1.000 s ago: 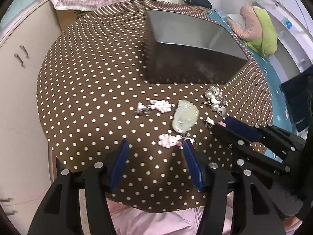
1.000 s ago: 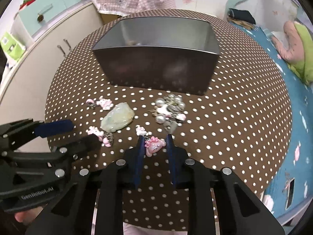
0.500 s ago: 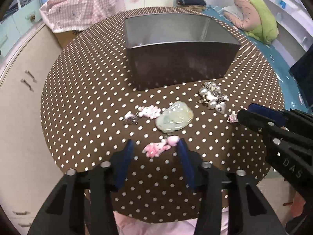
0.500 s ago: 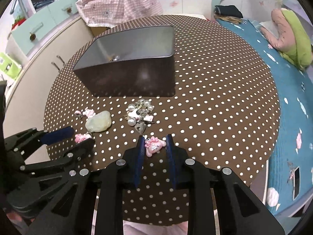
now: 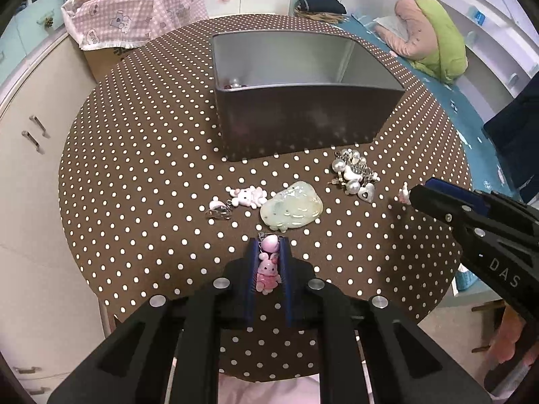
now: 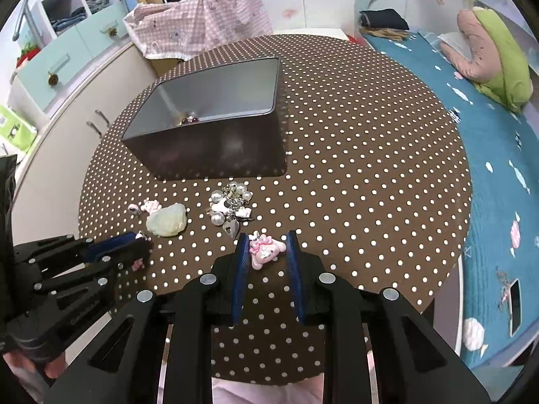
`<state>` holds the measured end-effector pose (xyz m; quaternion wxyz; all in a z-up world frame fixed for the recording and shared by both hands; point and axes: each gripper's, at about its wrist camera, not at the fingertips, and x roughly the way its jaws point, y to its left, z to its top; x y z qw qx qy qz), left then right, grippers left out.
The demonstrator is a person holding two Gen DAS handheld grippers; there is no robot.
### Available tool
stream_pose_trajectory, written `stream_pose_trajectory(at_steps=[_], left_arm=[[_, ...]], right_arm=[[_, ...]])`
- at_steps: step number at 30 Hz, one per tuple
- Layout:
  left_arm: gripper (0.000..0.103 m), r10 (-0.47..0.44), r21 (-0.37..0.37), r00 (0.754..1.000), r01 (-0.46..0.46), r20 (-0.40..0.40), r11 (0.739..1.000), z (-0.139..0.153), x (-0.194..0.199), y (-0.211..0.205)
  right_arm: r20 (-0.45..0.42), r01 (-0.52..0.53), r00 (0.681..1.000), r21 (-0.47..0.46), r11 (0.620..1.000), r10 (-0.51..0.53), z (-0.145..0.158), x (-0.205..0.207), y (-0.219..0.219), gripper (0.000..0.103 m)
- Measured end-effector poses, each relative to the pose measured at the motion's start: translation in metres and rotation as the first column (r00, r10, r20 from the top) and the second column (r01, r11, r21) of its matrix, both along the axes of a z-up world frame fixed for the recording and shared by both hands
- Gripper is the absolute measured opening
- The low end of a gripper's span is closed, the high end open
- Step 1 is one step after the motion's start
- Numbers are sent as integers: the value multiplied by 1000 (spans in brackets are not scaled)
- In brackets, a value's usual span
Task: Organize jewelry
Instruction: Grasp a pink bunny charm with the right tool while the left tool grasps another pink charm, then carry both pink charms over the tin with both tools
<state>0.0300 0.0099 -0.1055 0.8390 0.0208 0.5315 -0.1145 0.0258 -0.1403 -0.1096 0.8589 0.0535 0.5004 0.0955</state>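
1. Left gripper (image 5: 268, 262): just closed on pink bunny charm (image 5: 267, 271), table (image 5: 134, 168) at 6 o'clock.
2. Tin (image 5: 303, 128) at 12, few beads inside.
3. Right gripper (image 6: 266, 252): clamped on pink bow charm (image 6: 264, 250).
4. Step: pickup done; next, carry both over tin rim, release.

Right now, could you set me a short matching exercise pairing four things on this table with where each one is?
Things:
1. pink bunny charm
2. pink bow charm
3. jade pendant
4. red beads

Places:
a. inside the tin
b. in the left gripper
c. loose on the cloth
d. in the right gripper

Pairs: 1-b, 2-d, 3-c, 4-a
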Motion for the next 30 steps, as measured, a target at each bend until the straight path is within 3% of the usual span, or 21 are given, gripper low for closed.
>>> stream_pose_trajectory(at_steps=[13,30], left_arm=[[11,13,-33,996,-10,90,999,31,3,26],[11,-19,-59,980,31,196,998,79,36,18]], right_arm=[[57,1,998,5,1000,-1,25,-1,1,23],[169,-12,986,15,1000,9,71,22,9,23]])
